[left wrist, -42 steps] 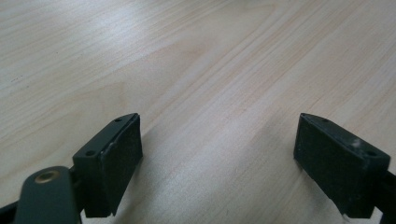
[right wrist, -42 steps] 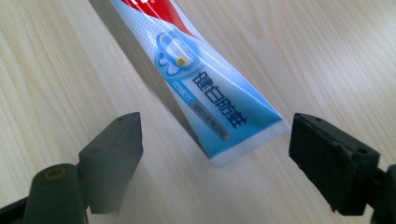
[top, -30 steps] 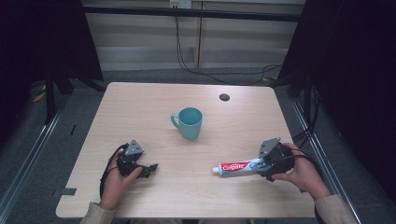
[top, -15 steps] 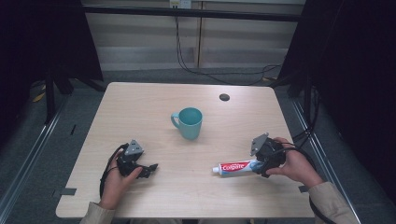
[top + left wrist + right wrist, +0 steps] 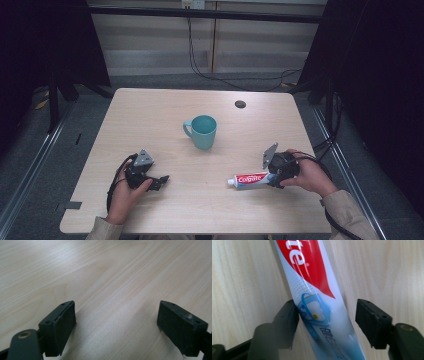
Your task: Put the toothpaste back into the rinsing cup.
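Observation:
A red, white and blue toothpaste tube (image 5: 248, 179) lies flat near the table's front right, its cap pointing left. My right gripper (image 5: 273, 176) stands open astride the tube's tail end. In the right gripper view the tube (image 5: 317, 297) runs between the jaws of the right gripper (image 5: 328, 320); the left jaw touches its side and the right jaw stands apart from it. My left gripper (image 5: 160, 181) rests on the table at the front left. It is open, and bare wood shows between the jaws of the left gripper (image 5: 116, 325).
A teal mug (image 5: 202, 131) stands upright at the middle of the wooden table (image 5: 150, 115), handle to the left. A dark round cable hole (image 5: 240, 104) sits at the back right. Cables trail from both grippers toward the table's edges.
My right gripper has slid a little left and turned, so that its jaws now straddle the tube's tail. The left gripper, tube and mug have stayed put.

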A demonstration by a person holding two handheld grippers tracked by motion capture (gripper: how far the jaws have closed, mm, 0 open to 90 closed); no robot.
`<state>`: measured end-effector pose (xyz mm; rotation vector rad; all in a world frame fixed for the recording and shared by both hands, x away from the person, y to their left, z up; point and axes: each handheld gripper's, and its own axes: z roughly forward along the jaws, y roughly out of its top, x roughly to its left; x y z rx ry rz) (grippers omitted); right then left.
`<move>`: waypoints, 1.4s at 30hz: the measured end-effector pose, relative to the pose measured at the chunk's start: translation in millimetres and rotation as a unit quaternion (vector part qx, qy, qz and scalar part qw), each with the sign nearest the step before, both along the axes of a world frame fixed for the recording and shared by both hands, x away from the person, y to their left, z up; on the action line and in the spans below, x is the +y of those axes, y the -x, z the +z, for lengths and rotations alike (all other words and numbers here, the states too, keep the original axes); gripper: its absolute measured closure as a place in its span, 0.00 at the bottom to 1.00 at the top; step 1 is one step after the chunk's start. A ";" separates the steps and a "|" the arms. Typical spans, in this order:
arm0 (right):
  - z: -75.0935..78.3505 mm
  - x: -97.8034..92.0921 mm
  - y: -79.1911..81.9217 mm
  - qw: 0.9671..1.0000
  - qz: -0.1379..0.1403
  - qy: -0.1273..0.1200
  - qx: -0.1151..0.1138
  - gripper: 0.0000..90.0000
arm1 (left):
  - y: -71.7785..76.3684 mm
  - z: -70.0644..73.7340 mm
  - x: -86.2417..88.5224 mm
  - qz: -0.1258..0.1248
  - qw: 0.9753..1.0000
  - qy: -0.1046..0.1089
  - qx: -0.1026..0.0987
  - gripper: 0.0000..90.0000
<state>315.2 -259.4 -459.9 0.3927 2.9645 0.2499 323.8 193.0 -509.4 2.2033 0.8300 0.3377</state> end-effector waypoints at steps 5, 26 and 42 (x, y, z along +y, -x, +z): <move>0.5 1.3 -0.5 1.000 0.010 0.003 0.012 0.48 | 0.0 -0.1 -0.1 0.000 1.000 0.001 0.001 0.17; 9.6 -0.2 3.6 1.000 0.002 -0.002 0.026 0.82 | 0.1 0.0 -0.1 0.001 1.000 0.000 0.001 0.17; 28.6 7.1 -1.0 1.000 -0.006 -0.022 0.019 0.83 | 0.8 7.1 -7.3 -0.024 0.999 -0.027 0.011 0.22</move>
